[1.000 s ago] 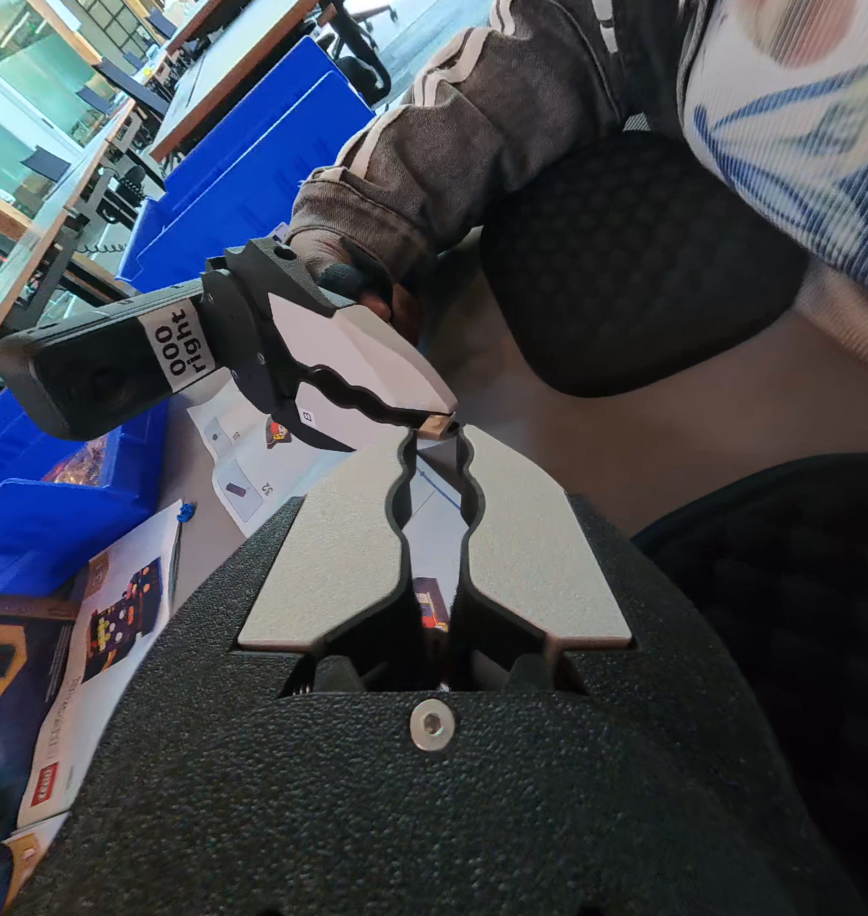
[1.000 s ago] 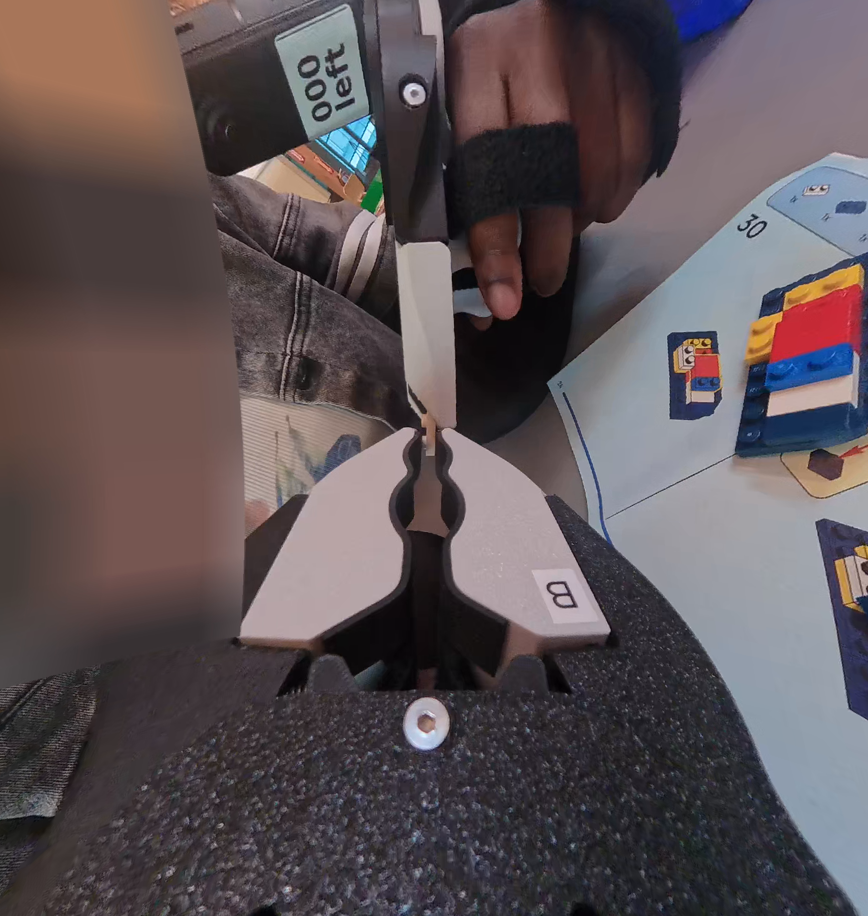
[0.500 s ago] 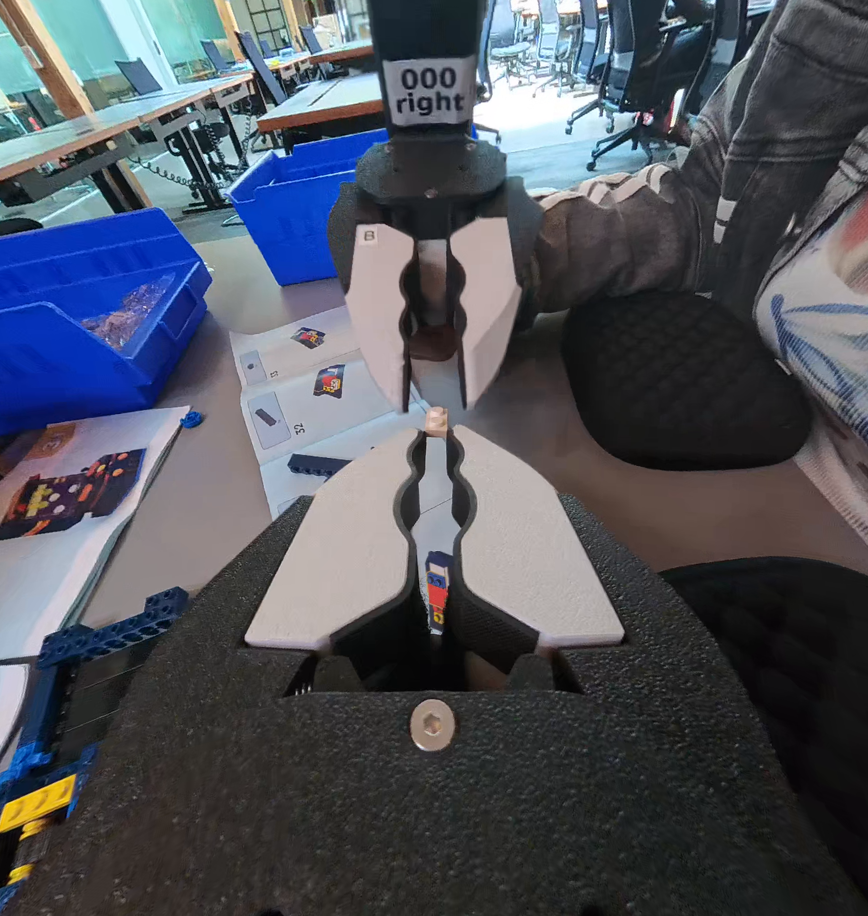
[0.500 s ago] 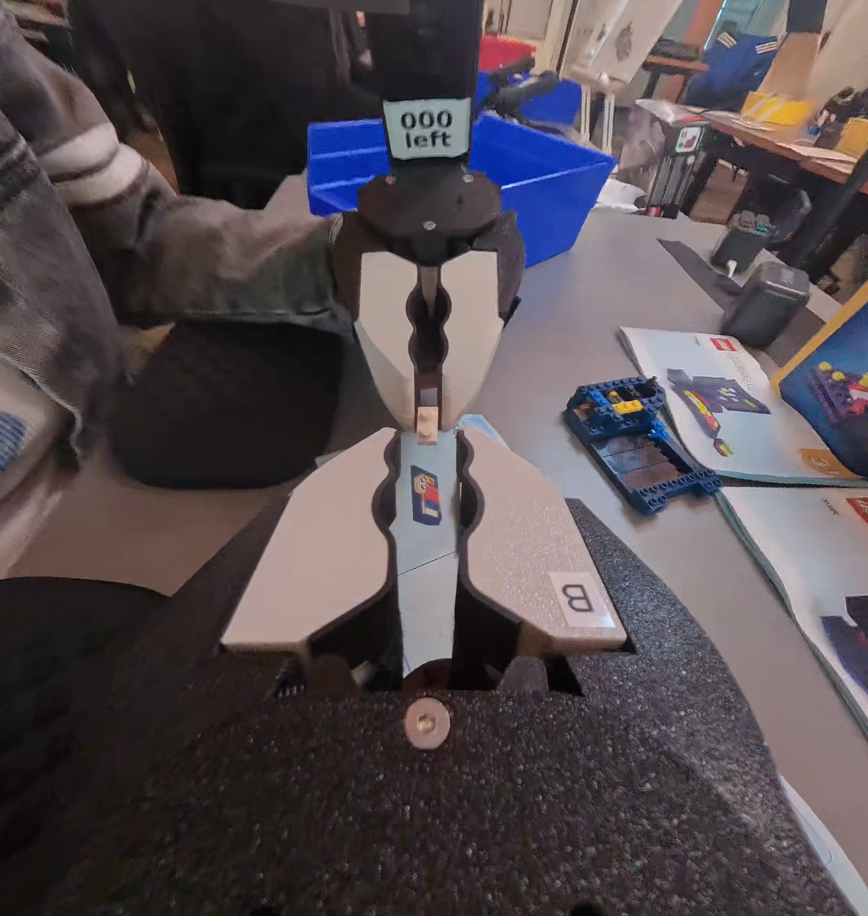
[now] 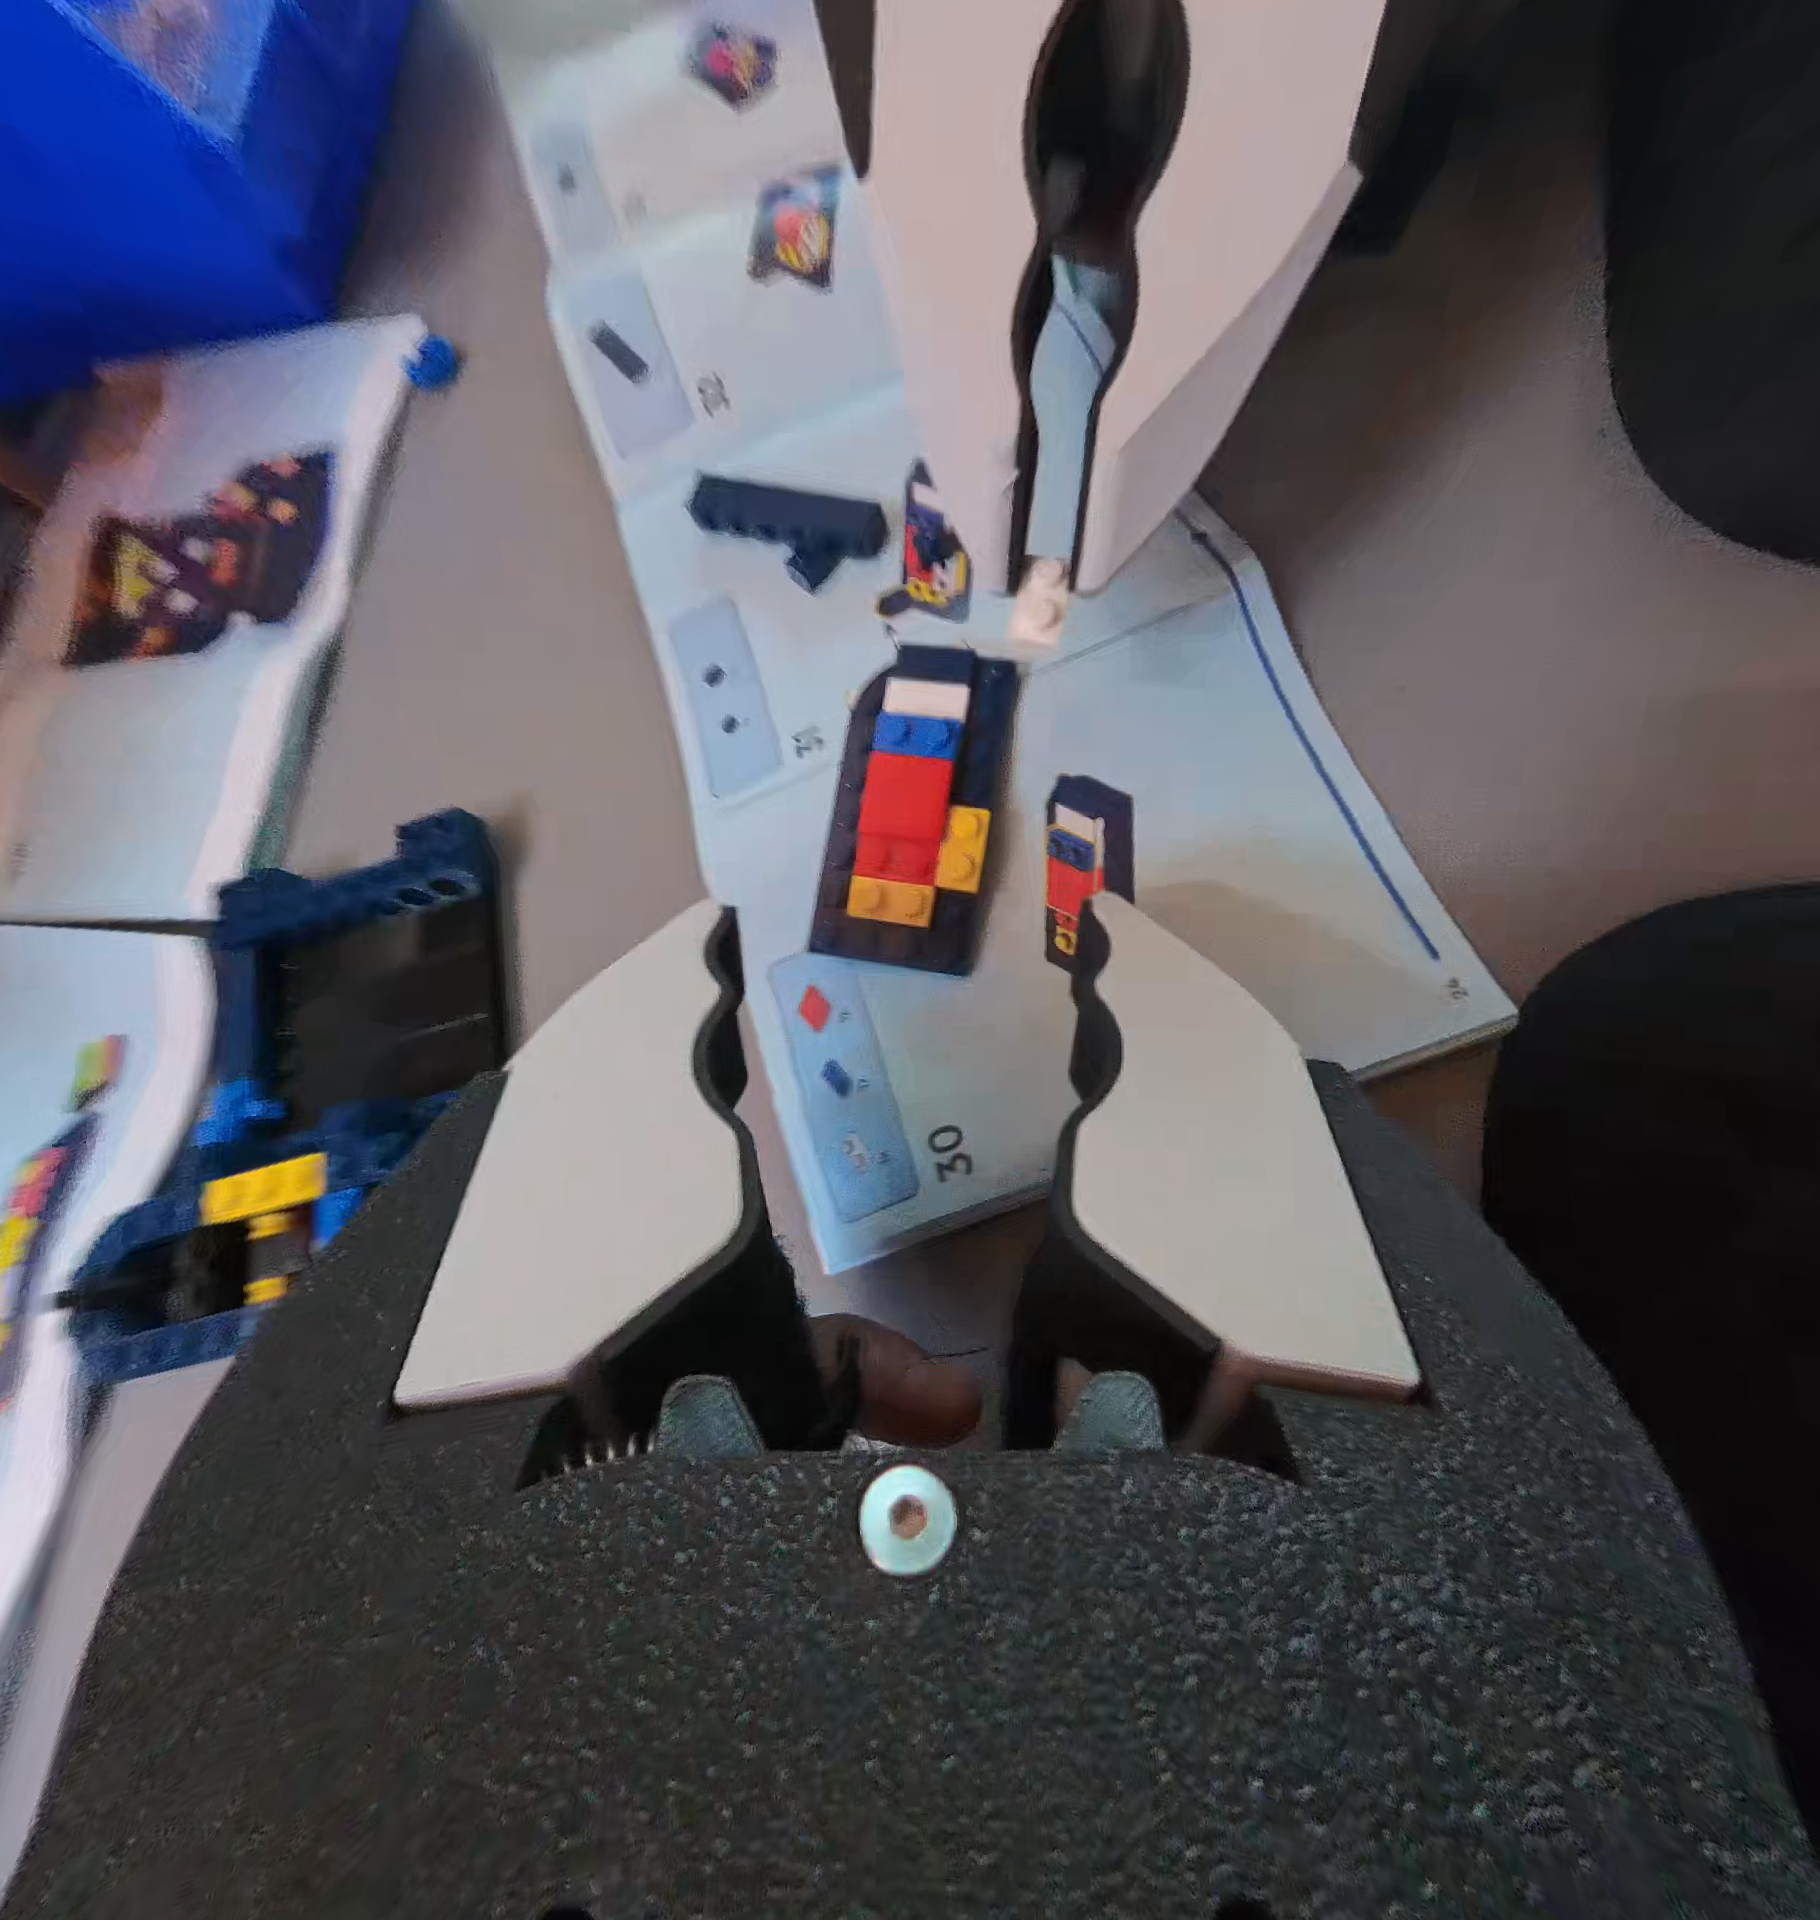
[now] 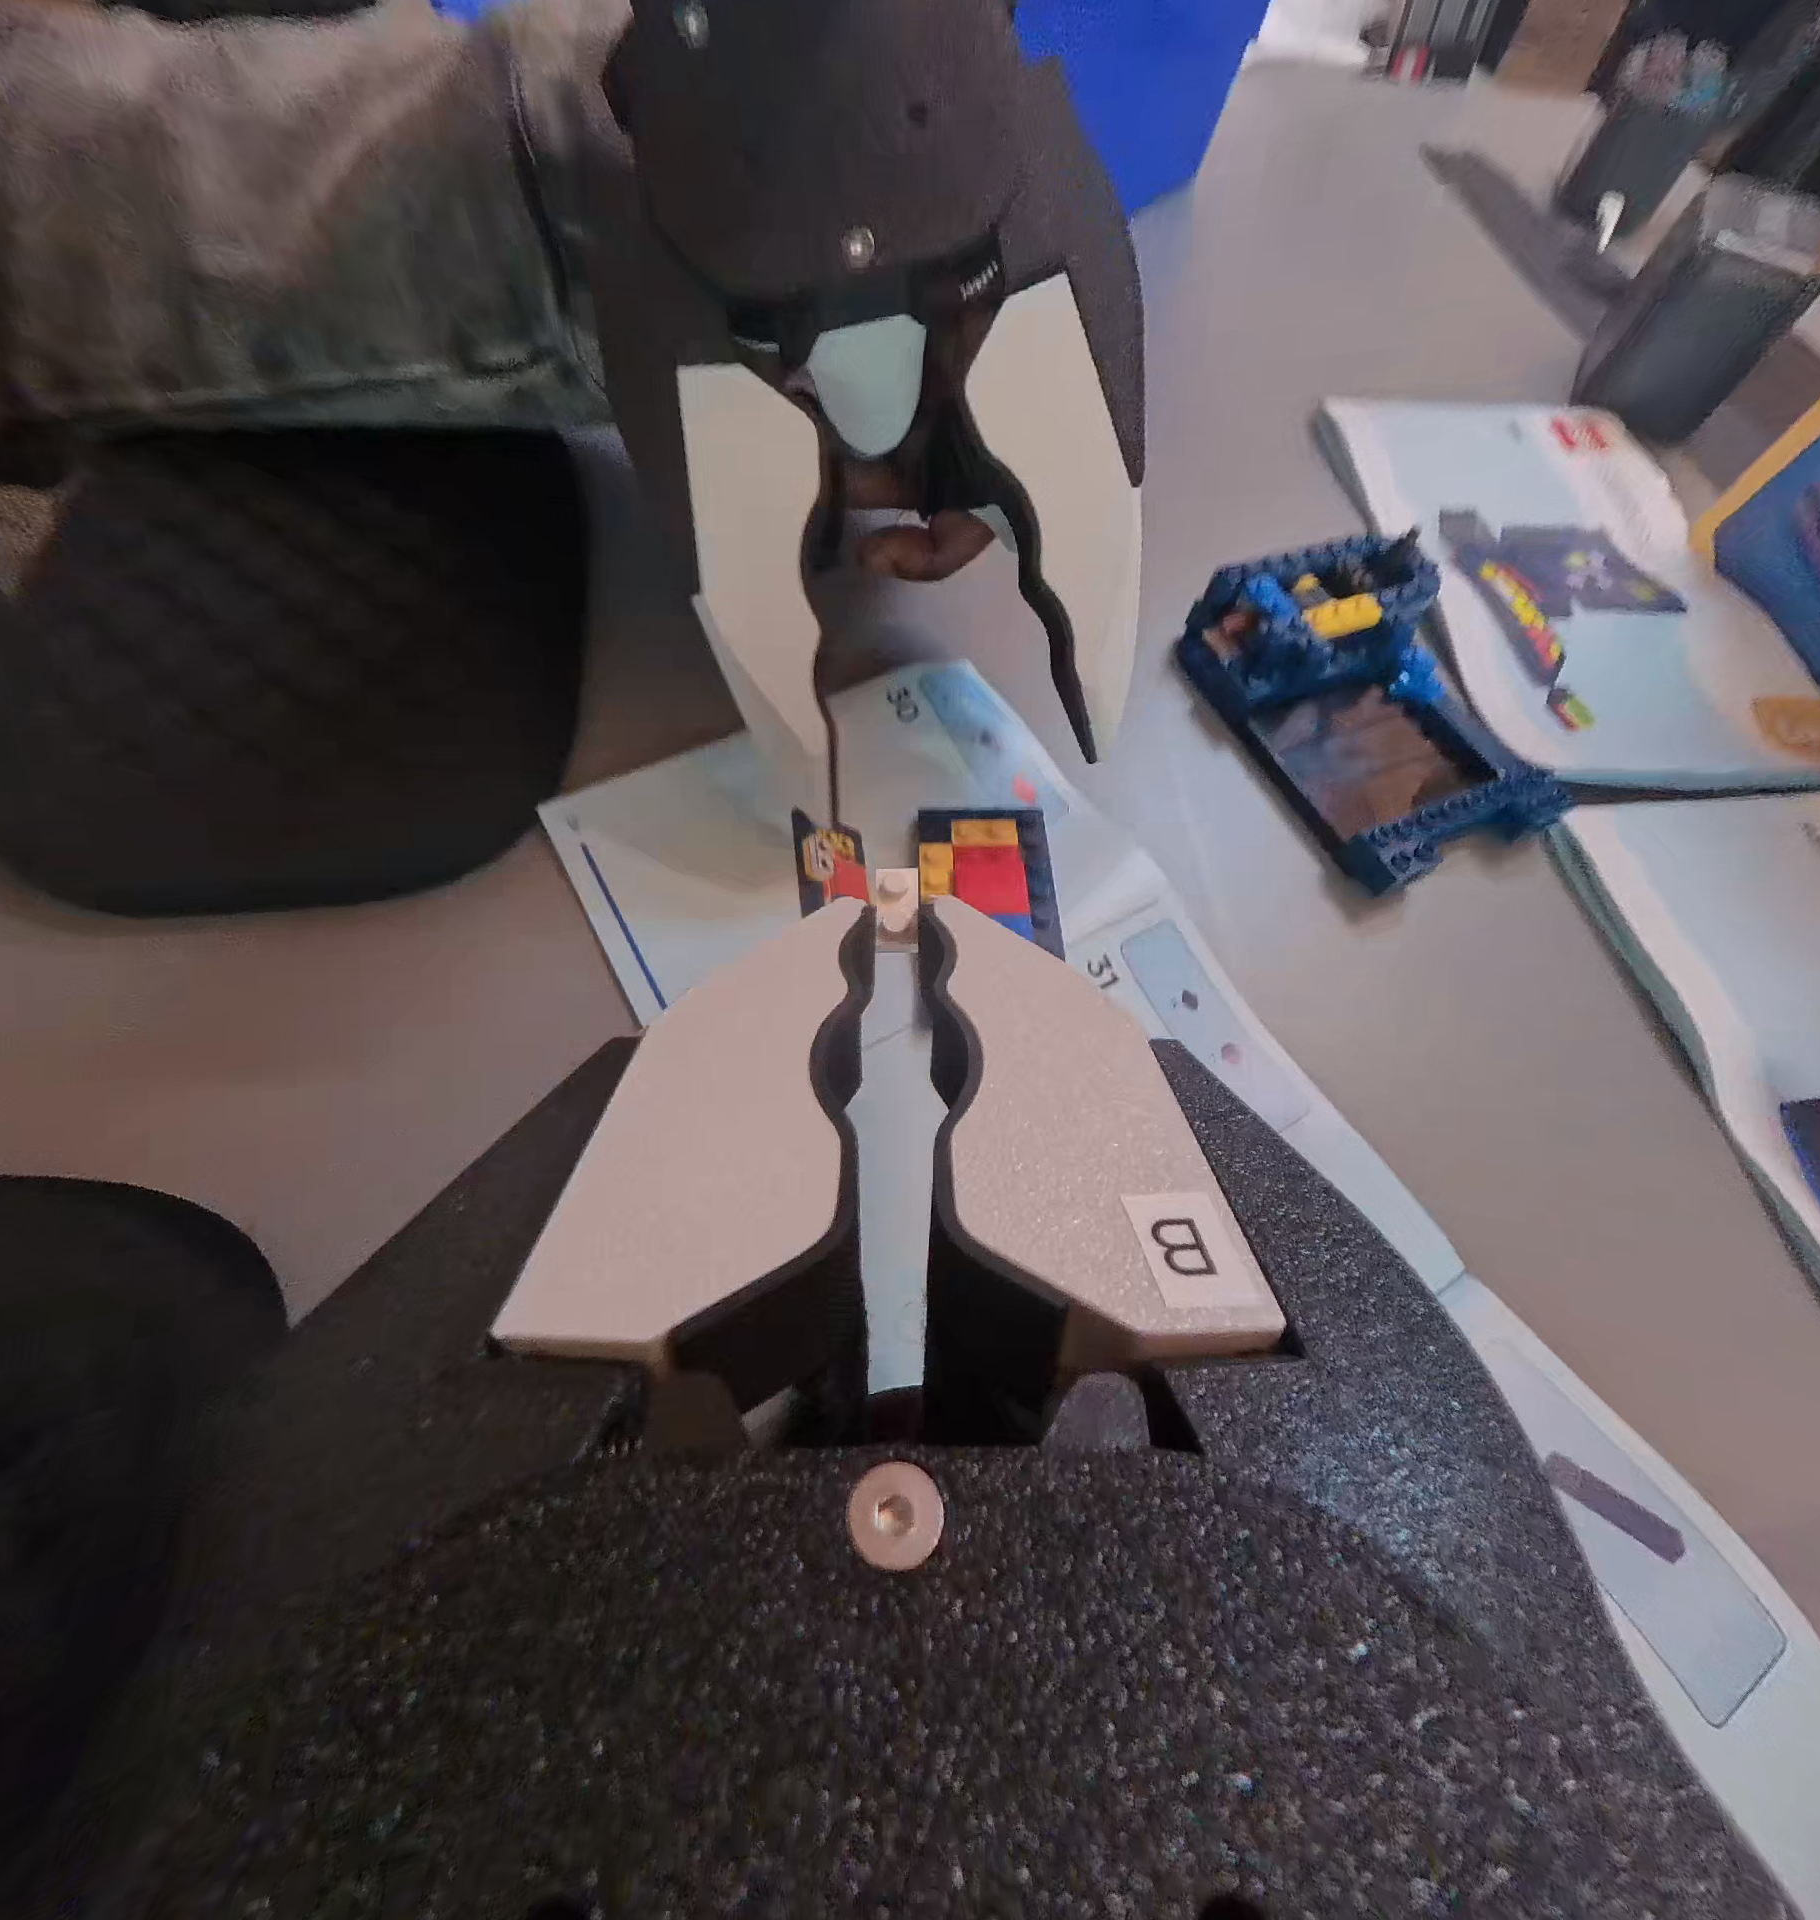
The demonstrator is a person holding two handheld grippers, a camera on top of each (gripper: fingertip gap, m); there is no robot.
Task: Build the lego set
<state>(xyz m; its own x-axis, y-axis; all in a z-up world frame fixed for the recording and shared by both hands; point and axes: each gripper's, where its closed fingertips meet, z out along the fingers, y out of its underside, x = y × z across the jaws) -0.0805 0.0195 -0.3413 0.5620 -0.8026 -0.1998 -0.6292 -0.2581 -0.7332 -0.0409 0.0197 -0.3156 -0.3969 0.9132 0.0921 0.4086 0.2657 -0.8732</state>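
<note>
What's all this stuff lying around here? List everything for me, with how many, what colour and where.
Small brick: one, white, pinched at the right gripper's fingertips, above the open booklet.
Brick panel: one, dark blue base with white, blue, red and yellow bricks, lying on the open booklet.
Open booklet: one, pale blue pages, middle of the table.
Dark brick: one, long, on the booklet's far page.
Frame model: one, blue with black floor, beside the other booklets.
Other booklets: at least two, white, table edge.
Bin: one, blue, far corner.
Cushions: two, black, near the person.
Table: one, grey.
Sleeve: one, grey.
Left gripper: open, above the panel.
Right gripper: shut on the small brick.
</note>
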